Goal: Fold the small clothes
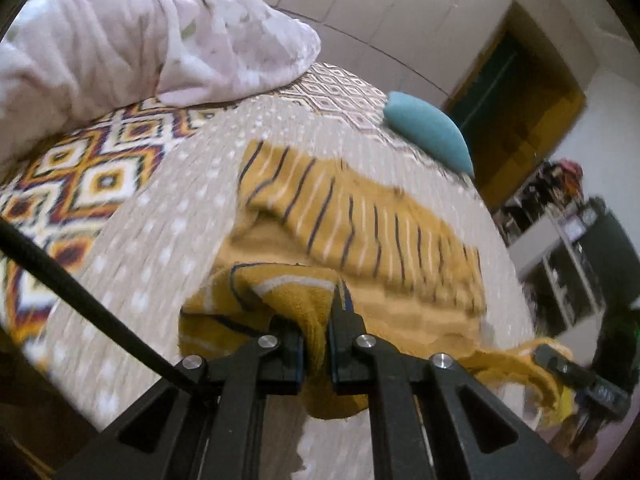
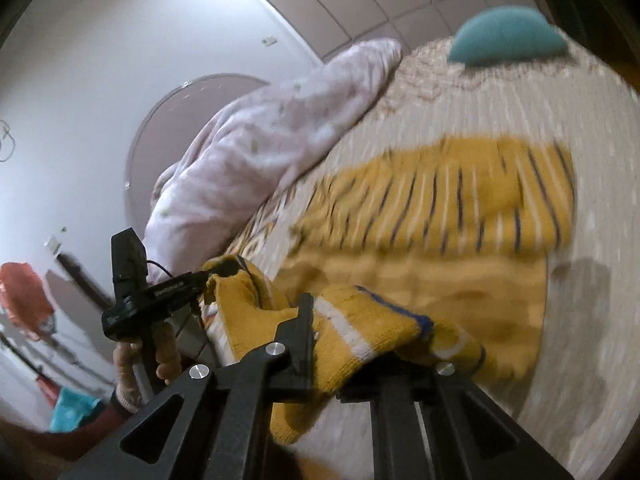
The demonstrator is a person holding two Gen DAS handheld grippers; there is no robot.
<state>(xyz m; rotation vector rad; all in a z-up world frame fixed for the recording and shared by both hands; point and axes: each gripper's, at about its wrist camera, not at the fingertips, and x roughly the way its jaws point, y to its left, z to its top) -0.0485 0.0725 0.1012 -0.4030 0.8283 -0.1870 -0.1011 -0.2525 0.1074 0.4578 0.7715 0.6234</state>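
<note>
A mustard-yellow knitted garment (image 1: pixel 360 232) with dark blue and white stripes lies on the bed, its near edge lifted. It also shows in the right wrist view (image 2: pixel 460 208). My left gripper (image 1: pixel 318 320) is shut on a bunched near corner of the garment. My right gripper (image 2: pixel 332 332) is shut on another near corner, whose white-and-blue hem drapes over its right finger. The right gripper shows at the right edge of the left wrist view (image 1: pixel 560 364), and the left gripper shows in the right wrist view (image 2: pixel 208 276), held by a hand.
The bed has a beige dotted cover (image 1: pixel 168 208) over a diamond-patterned sheet (image 1: pixel 80 168). A crumpled pale pink blanket (image 1: pixel 152 36) lies at the far left. A teal cushion (image 1: pixel 428 128) sits at the far edge. Shelves (image 1: pixel 568 232) stand beyond the bed's right side.
</note>
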